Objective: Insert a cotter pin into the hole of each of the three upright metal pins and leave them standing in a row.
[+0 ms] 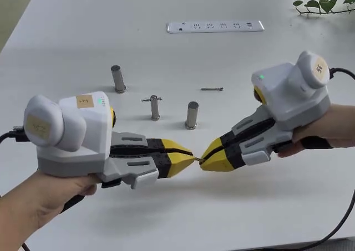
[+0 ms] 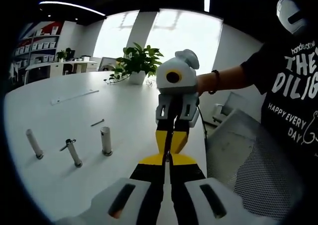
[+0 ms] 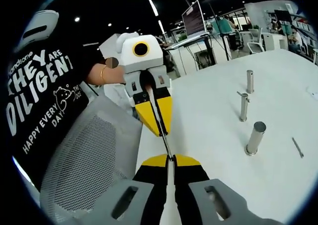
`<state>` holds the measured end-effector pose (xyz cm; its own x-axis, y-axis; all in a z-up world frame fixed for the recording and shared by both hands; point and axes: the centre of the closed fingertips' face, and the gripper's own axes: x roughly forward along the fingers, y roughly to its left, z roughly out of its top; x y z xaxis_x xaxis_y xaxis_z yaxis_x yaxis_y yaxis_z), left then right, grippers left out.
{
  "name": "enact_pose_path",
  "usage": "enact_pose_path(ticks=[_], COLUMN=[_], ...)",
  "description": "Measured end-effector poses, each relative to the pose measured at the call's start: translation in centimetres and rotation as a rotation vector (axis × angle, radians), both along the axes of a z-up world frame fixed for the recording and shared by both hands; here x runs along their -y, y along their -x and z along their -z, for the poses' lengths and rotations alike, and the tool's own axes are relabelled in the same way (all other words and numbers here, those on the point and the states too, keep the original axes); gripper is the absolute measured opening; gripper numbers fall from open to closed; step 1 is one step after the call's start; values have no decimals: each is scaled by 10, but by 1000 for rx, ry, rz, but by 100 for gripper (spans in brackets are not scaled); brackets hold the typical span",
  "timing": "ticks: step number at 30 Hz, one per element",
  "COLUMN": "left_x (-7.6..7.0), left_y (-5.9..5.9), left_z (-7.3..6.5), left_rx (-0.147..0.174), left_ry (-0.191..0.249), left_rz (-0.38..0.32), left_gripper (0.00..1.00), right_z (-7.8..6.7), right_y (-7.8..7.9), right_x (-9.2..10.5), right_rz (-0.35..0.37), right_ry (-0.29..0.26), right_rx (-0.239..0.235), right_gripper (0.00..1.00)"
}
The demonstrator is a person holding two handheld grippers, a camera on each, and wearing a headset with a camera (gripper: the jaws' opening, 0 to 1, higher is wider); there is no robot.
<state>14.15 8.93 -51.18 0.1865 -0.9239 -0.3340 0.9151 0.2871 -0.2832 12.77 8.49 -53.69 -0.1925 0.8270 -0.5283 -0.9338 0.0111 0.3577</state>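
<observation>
My left gripper [image 1: 190,153] and right gripper [image 1: 203,161], at six o'clock of the posts [image 1: 155,108], both clamp one cotter pin [image 1: 197,159]: likely light, slippery wire, best held near its head.

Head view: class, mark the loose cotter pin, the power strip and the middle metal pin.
loose cotter pin [image 1: 212,88], head view, mid-shaft
power strip [image 1: 215,26], head view, middle of top face
middle metal pin [image 1: 155,109], head view, its shaft
</observation>
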Motion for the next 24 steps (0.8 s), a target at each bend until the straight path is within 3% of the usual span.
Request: enact_pose_path(ticks=[14, 24], left_x=[1, -2], left_y=[-7, -23], left_z=[9, 18], left_rx=[28, 69], left_ry=[-45, -78], left_rz=[-44, -130], left_gripper=[6, 15], right_z=[10, 21], right_y=[-8, -37], right_x=[5, 27], right_rz=[-16, 29], right_ry=[110, 250], right_rx=[122, 264], right_gripper=[0, 0])
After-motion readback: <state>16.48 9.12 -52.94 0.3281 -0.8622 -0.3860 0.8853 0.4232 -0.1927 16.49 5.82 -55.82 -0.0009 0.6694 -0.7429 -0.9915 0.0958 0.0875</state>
